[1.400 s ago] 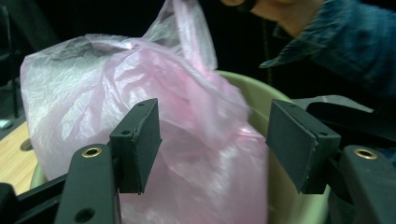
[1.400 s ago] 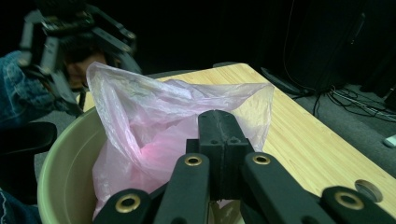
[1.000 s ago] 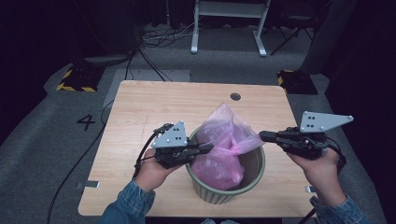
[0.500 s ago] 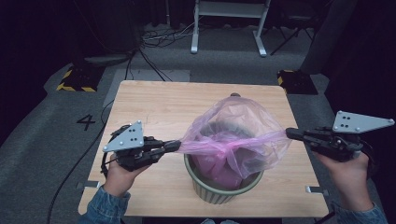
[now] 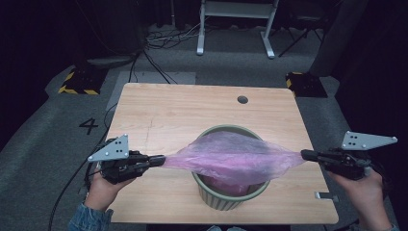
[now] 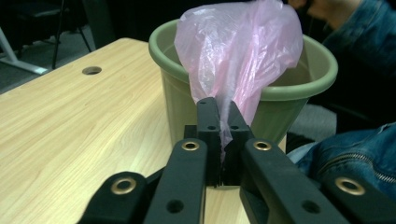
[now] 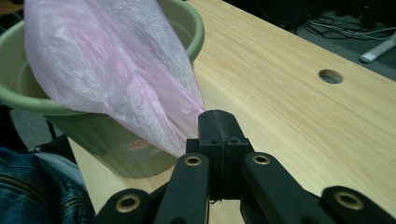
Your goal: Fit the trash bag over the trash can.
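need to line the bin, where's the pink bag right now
In the high view the pink bag is stretched flat over the green bin near the table's front edge, pinched between the left gripper and right gripper.

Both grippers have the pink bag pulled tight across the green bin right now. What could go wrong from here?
1. The pink bag is stretched thin between the left gripper and right gripper; more pull may tear it or slip it from a pinch.
2. Each gripper pinches only a narrow gathered bit of film.
3. The green bin stands near the table edge; a tug could tip it.
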